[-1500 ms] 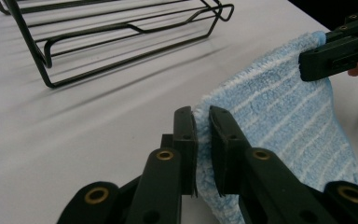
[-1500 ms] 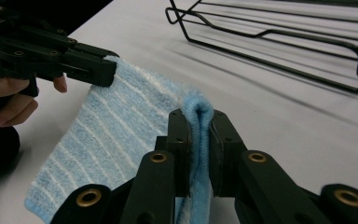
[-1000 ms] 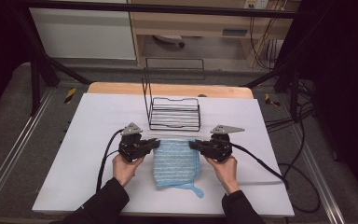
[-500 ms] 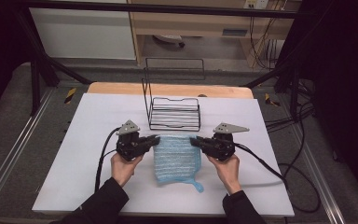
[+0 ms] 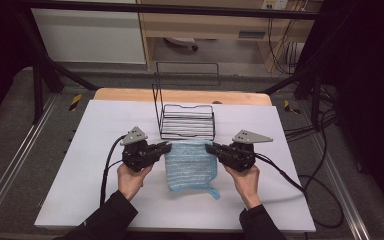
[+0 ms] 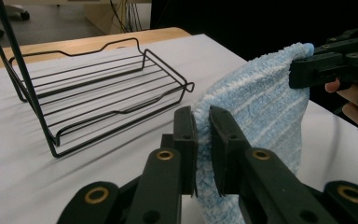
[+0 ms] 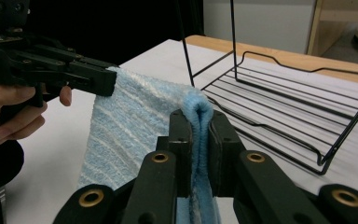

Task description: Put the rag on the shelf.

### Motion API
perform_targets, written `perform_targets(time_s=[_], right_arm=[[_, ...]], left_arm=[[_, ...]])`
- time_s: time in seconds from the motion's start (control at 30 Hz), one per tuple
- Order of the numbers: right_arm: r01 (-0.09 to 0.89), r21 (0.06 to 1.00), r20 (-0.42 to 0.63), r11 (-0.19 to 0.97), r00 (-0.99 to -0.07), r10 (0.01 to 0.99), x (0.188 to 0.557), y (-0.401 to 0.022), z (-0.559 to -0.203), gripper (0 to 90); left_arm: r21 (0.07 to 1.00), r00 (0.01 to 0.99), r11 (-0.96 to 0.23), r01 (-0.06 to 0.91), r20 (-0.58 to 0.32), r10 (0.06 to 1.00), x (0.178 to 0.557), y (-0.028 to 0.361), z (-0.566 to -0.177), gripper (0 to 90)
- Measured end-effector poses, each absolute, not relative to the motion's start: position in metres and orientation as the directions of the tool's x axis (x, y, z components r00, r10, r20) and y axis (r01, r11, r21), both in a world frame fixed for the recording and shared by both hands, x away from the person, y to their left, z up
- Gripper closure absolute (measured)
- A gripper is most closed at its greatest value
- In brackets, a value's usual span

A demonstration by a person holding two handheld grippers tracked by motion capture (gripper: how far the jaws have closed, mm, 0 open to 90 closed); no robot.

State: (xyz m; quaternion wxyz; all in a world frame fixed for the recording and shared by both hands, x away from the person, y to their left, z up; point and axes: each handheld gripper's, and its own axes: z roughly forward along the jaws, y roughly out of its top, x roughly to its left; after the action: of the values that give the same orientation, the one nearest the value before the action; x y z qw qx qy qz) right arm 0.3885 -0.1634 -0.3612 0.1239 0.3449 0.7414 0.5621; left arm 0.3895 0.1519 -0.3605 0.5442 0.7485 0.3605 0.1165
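Note:
A light blue striped towel (image 5: 190,165) hangs between my two grippers, folded, its lower part trailing on the white table cover (image 5: 80,190). My left gripper (image 5: 166,147) is shut on the towel's left top corner (image 6: 204,126). At the right top corner (image 7: 198,116), my right gripper (image 5: 209,148) is shut on the cloth too. In the left gripper view the towel (image 6: 261,107) stretches away to the other gripper; in the right gripper view the towel (image 7: 130,130) does the same. A loose corner of cloth lies toward the front.
A black wire rack (image 5: 187,120) with a tall wire back stands just behind the towel, also seen close by as the rack (image 6: 98,93) and the rack (image 7: 289,107). Cables trail from both grippers across the table. The wooden table edge (image 5: 180,95) lies beyond.
Both grippers have risen a little with the towel's top edge between them, so more of the cloth hangs off the table. The rack has not moved.

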Motion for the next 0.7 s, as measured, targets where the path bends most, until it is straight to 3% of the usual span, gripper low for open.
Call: perform_targets(time_s=[0.7], right_arm=[[0.254,0.963,0.132,0.093,-0.742,0.657,0.371,-0.161,-0.330,82.1]], left_arm=[[0.939,0.723,-0.100,0.328,-0.182,0.666,0.379,0.155,-0.333,81.4]])
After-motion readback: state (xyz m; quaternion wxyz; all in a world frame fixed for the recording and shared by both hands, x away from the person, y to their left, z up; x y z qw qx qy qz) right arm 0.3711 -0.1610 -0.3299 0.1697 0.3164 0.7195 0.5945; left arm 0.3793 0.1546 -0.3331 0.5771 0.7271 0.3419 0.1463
